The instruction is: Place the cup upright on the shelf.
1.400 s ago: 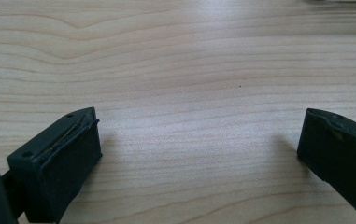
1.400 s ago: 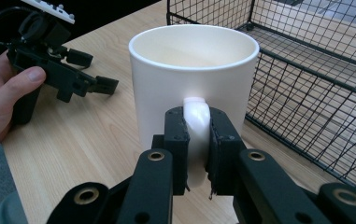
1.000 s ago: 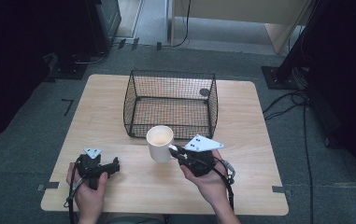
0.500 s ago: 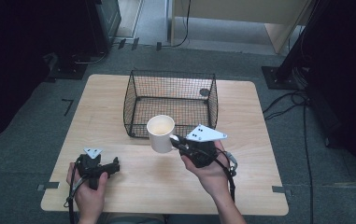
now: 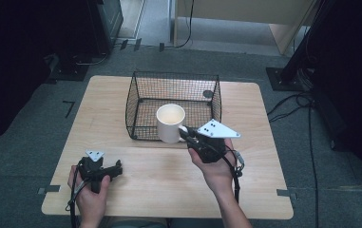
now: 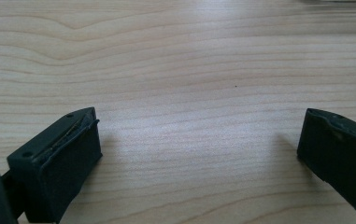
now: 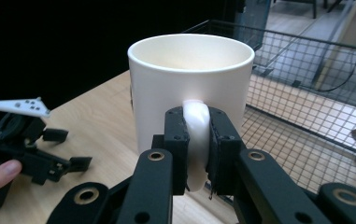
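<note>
**Mug held by the handle, right at the basket's front wall**

Over on the left, the left claw (image 5: 114,169) is parked low on the desk (image 5: 169,185) near the front edge, held in a hand; its jaws are spread wide with only bare wood grain seen between them in the left gripper view, so nothing is gripped there; it sits well apart from everything else and isn't in anyone's way.

Toward the middle, the white mug (image 5: 170,122) is found raised at the front wall of the wire basket (image 5: 140,92), upright, mouth up, looking empty; whether it is clear of the rim can't be told from above. It's probably ceramic, so it should be treated as stiff, fairly heavy for its size, glazed and slippery, and breakable if knocked on wire or dropped. The handle (image 7: 195,135) is the obvious hold, and that's where it's taken; the right claw (image 7: 196,145) is clamped on it from both sides, pads flat against the loop. With the weight hanging off to one side of the grip, some swinging or twisting about the handle is to be expected; slow moves would be wise.

To the right, the basket's front rim is what stands in the way; a small dark round object (image 5: 207,94) lies inside at the far right corner, worth avoiding.
</note>
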